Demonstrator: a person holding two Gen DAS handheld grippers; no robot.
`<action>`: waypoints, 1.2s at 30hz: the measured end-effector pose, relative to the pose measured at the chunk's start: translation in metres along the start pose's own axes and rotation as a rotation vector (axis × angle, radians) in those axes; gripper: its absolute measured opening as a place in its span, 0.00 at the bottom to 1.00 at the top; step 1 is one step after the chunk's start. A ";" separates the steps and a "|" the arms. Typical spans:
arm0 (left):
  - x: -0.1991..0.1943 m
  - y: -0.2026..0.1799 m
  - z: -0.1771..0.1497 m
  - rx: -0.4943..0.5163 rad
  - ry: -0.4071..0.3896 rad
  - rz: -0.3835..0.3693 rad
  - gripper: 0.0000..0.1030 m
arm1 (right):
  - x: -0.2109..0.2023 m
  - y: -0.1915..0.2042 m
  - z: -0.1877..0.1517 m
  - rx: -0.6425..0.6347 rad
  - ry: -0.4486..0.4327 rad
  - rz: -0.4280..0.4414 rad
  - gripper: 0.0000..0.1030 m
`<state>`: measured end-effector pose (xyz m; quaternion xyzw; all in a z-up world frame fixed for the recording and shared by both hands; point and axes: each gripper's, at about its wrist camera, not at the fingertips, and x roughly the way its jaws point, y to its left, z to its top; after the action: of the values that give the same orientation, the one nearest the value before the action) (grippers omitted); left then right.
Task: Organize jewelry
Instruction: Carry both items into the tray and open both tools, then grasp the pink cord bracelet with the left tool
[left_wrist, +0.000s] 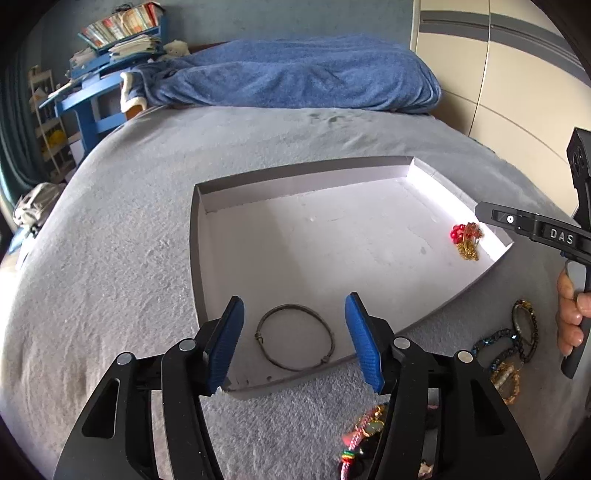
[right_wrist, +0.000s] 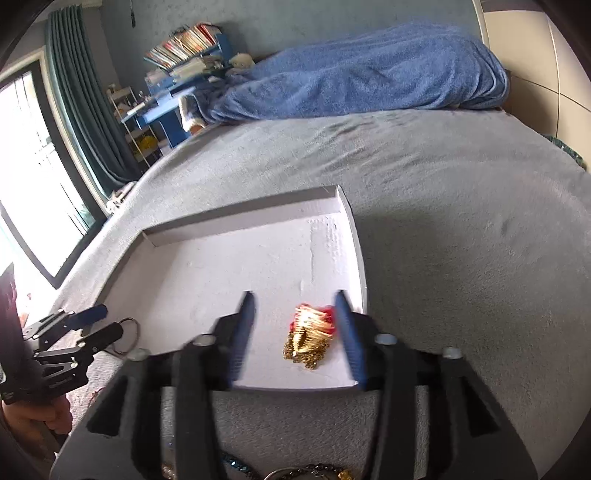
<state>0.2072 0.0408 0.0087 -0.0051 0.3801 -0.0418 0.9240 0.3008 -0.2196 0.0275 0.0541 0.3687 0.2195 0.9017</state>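
A shallow white box lies on the grey bed. A thin dark bangle lies in its near left corner. My left gripper is open and empty, its blue pads either side of the bangle. A red and gold jewelry piece lies in the box's near right corner. My right gripper is open and empty, its fingers either side of that piece; its body shows in the left wrist view. Loose jewelry lies outside the box.
Dark beaded bracelets and colourful pieces lie on the bedspread in front of the box. A blue blanket is heaped at the bed's far end. A blue shelf with books stands at far left.
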 end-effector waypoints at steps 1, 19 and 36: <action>-0.002 0.000 -0.001 -0.003 -0.003 -0.004 0.57 | -0.002 -0.001 0.000 0.003 -0.007 0.002 0.51; -0.052 -0.016 -0.050 -0.015 -0.044 -0.013 0.80 | -0.062 -0.018 -0.065 0.009 -0.031 -0.044 0.53; -0.070 -0.013 -0.093 -0.095 -0.048 -0.038 0.80 | -0.079 -0.001 -0.110 -0.068 0.001 -0.080 0.53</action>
<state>0.0916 0.0359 -0.0078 -0.0570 0.3590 -0.0411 0.9307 0.1751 -0.2619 -0.0012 0.0084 0.3635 0.1957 0.9108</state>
